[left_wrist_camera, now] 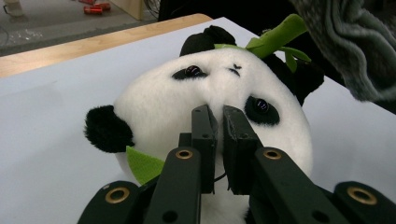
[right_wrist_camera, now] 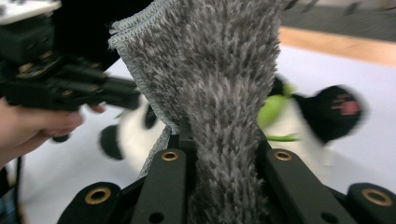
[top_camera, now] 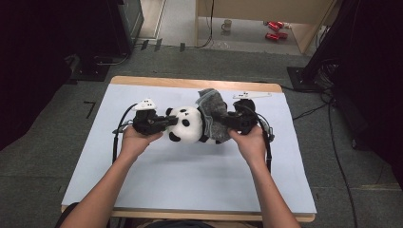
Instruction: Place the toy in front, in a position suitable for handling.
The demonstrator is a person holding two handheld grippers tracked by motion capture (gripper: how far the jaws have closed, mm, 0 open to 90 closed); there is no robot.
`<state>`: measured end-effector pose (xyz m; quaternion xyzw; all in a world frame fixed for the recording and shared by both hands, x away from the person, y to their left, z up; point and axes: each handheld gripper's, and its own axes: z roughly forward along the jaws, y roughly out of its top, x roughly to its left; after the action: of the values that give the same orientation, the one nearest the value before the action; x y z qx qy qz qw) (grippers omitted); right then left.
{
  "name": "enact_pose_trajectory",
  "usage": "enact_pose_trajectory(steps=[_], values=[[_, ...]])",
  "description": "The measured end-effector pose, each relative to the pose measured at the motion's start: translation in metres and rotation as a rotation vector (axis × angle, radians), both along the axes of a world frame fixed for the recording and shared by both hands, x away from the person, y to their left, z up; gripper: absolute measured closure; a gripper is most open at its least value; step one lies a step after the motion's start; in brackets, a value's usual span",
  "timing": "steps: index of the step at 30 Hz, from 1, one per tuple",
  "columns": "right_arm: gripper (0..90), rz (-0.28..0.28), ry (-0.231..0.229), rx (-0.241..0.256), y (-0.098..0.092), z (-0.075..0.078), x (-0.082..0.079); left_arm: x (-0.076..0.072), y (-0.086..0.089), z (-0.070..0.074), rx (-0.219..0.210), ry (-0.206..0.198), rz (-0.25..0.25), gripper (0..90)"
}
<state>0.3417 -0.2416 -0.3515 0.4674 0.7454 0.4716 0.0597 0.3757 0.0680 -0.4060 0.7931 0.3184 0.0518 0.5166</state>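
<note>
Plush panda lies on its back mid-table on the pale blue-white sheet that covers the wooden table. Soft white pile on the rounded head, black fuzzy ears and eye patches, glossy bead eyes, green felt leaf bits at neck and mouth (bamboo sprig shape, seen in the left gripper view). A black paw with pink pad print shows blurred in the right gripper view.

Grey cloth is draped over the panda's body on the right side: shaggy, long-pile microfibre, stitched hem along one edge, bunched into a fold.

Left gripper sits at the panda's head; in the left gripper view its matte black jaws are nearly together, pinching the white fur of the face between the eyes. Clenched on the panda.

Right gripper is at the cloth; in the right gripper view the jaws clamp a thick fold of the grey cloth, which rises straight up from between them. Grasping the cloth.

Both hands wrap the gripper handles, cables trailing.
</note>
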Motion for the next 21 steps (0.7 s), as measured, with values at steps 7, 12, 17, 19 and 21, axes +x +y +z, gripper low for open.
enact_pose_trajectory(steps=[7,12,17,19,21], values=[[77.0,0.021,0.070,-0.079,0.013,-0.028,0.012,0.000,0.000,-0.001,0.018,-0.009,0.003,84.7],[76.7,-0.017,0.087,-0.052,-0.002,-0.035,0.020,0.001,0.001,-0.003,0.018,-0.003,0.006,84.7],[76.8,-0.082,0.078,-0.093,-0.021,-0.026,0.019,0.001,0.003,-0.005,0.021,0.004,0.007,84.6],[76.9,-0.096,0.067,-0.093,-0.028,-0.021,0.019,0.000,0.002,-0.005,0.028,0.004,0.005,84.6],[77.0,-0.115,0.053,-0.088,-0.035,-0.014,0.019,0.000,0.002,-0.005,0.035,0.001,0.005,84.6]])
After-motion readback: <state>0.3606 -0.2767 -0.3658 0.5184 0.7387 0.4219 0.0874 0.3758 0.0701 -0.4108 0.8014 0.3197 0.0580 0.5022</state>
